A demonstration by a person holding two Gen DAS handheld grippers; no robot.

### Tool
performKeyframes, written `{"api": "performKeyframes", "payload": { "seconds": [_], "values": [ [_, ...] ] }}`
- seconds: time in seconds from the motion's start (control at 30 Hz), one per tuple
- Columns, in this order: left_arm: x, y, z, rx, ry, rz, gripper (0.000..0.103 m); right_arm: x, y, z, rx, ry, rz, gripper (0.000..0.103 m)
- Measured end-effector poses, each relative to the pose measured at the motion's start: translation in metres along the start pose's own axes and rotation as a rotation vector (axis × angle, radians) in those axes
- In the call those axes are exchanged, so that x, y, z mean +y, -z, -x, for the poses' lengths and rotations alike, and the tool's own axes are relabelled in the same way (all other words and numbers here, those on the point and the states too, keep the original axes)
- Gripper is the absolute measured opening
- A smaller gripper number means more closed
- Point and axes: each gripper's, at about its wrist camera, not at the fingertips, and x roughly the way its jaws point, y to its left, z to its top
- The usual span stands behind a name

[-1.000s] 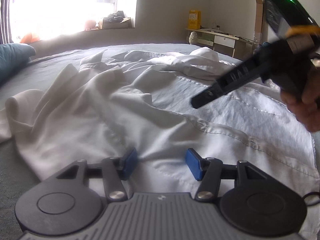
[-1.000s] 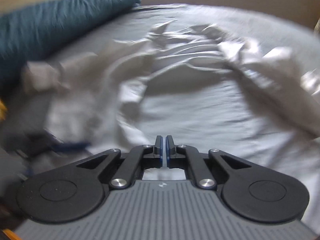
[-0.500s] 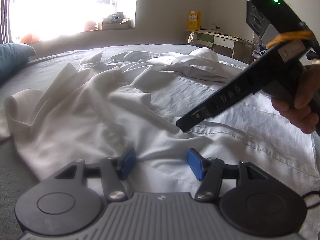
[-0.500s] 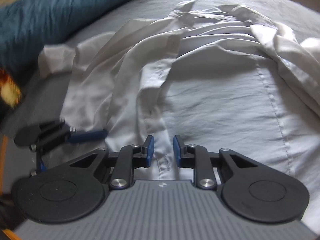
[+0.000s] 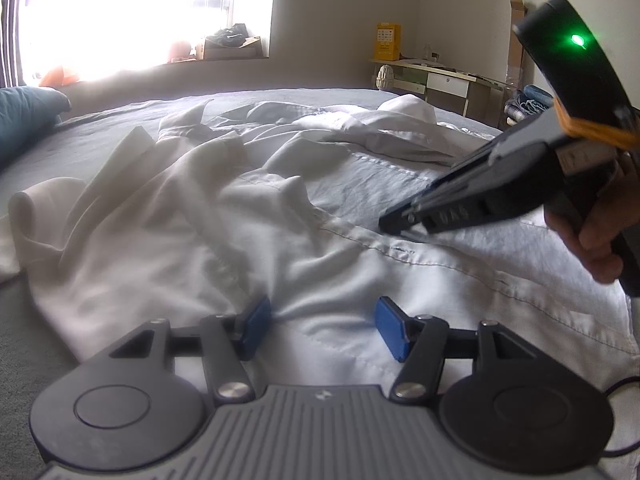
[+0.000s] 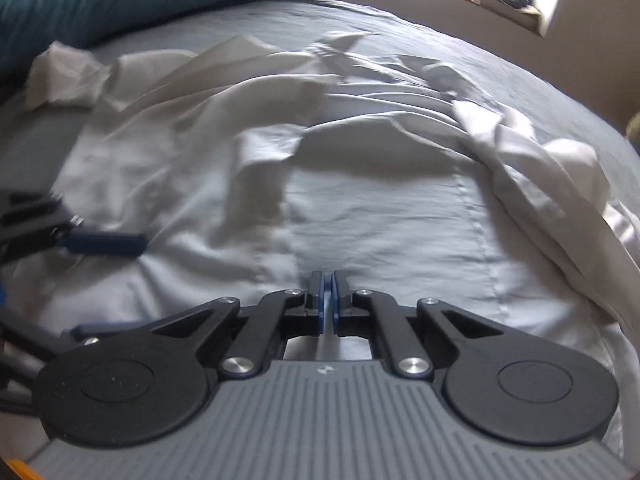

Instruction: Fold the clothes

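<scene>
Two sets of tongs are working over one white shirt (image 5: 248, 240), which is lying crumpled and spread across the grey bed (image 5: 24, 344), sleeves bunched toward the far side near the teal pillow (image 5: 24, 120).

The left tongs (image 5: 322, 330) are hovering low over the near hem of the shirt, blue pads standing well apart, cloth showing between them but neither pad pressing on it. So those are open, gripping nothing.

Over on the right, a hand (image 5: 600, 232) is holding the right tongs (image 5: 390, 224), angled down with the tip sitting right at the stitched button placket of the shirt. From the right wrist view, the right tongs' blue pads are standing almost together with only a thin slit between them; they have just been closing. A sliver of pale fabric seems to be showing in that slit, and the shirt front is lying directly under the tip, but whether cloth is actually pinched I cannot tell for certain. The view here is a little blurred.

Also in the right wrist view, the left tongs are poking in from the left edge, one blue pad (image 6: 104, 243) lying just above the shirt's side panel.

Beyond the bed, a bright window (image 5: 140, 12) is glaring, and a desk (image 5: 440, 76) is standing against the far wall.
</scene>
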Motion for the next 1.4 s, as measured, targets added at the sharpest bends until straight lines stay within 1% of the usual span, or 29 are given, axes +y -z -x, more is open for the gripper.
{"api": "performKeyframes", "payload": {
  "seconds": [0.03,0.1,0.13,0.2,0.27,0.4,0.43,0.47,0.5,0.57,0.7,0.77,0.87,0.93,0.97,1.0,1.03,1.1,1.13,1.17,1.23,1.3,1.4],
  "values": [
    [0.0,0.0,0.0,0.0,0.0,0.0,0.06,-0.003,-0.003,0.0,-0.001,0.014,-0.013,0.003],
    [0.0,0.0,0.0,0.0,-0.001,-0.001,0.06,-0.011,-0.009,0.003,-0.013,0.001,-0.056,0.005],
    [0.0,0.0,0.0,-0.001,-0.001,-0.002,0.06,-0.016,-0.012,0.005,-0.024,-0.043,-0.087,0.005],
    [0.0,0.0,-0.001,-0.001,-0.002,-0.002,0.06,-0.019,-0.021,0.007,-0.055,-0.14,-0.099,0.005],
    [0.001,0.0,-0.001,0.0,0.0,0.0,0.06,-0.008,-0.029,0.008,-0.087,-0.187,-0.022,0.005],
    [0.0,0.0,-0.001,0.0,0.0,0.001,0.06,0.016,-0.04,-0.003,-0.097,-0.27,0.109,0.005],
    [0.001,0.0,-0.001,0.0,0.002,0.004,0.06,0.02,-0.042,-0.01,-0.079,-0.27,0.127,0.005],
    [0.001,-0.001,-0.001,0.0,0.005,0.008,0.061,0.023,-0.043,-0.019,-0.049,-0.248,0.143,0.005],
    [0.002,-0.001,-0.001,0.0,0.009,0.013,0.061,0.022,-0.043,-0.029,-0.019,-0.208,0.154,0.005],
    [0.003,-0.001,-0.001,-0.002,0.017,0.022,0.062,0.015,-0.045,-0.036,-0.007,-0.17,0.128,0.004],
    [0.003,0.001,0.0,-0.004,0.022,0.027,0.062,0.006,-0.058,-0.021,-0.055,-0.164,0.077,0.005],
    [0.004,0.002,0.0,-0.006,0.025,0.029,0.063,0.007,-0.063,-0.016,-0.082,-0.184,0.086,0.005],
    [0.005,0.004,0.001,-0.013,0.03,0.034,0.063,0.014,-0.072,-0.024,-0.101,-0.221,0.113,0.005],
    [0.007,0.005,0.001,-0.017,0.035,0.037,0.063,0.019,-0.078,-0.04,-0.084,-0.237,0.126,0.006],
    [0.008,0.006,0.001,-0.019,0.037,0.039,0.063,0.021,-0.079,-0.05,-0.064,-0.229,0.135,0.008],
    [0.008,0.006,0.001,-0.019,0.04,0.042,0.063,0.022,-0.078,-0.06,-0.038,-0.2,0.145,0.01],
    [0.009,0.006,0.001,-0.019,0.042,0.044,0.064,0.021,-0.077,-0.069,-0.018,-0.181,0.147,0.014],
    [0.01,0.007,0.002,-0.024,0.046,0.049,0.064,0.013,-0.081,-0.068,-0.022,-0.193,0.101,0.017],
    [0.011,0.007,0.002,-0.026,0.048,0.05,0.064,0.013,-0.084,-0.063,-0.028,-0.173,0.107,0.02],
    [0.011,0.007,0.002,-0.028,0.05,0.05,0.064,0.012,-0.088,-0.059,-0.037,-0.159,0.113,0.021],
    [0.012,0.008,0.002,-0.031,0.054,0.051,0.065,0.012,-0.095,-0.05,-0.078,-0.175,0.122,0.021],
    [0.014,0.008,0.002,-0.034,0.061,0.059,0.065,0.013,-0.105,-0.044,-0.117,-0.211,0.121,0.021],
    [0.018,0.008,0.003,-0.039,0.077,0.081,0.065,0.018,-0.119,-0.05,-0.144,-0.237,0.127,0.021]
  ]
}}
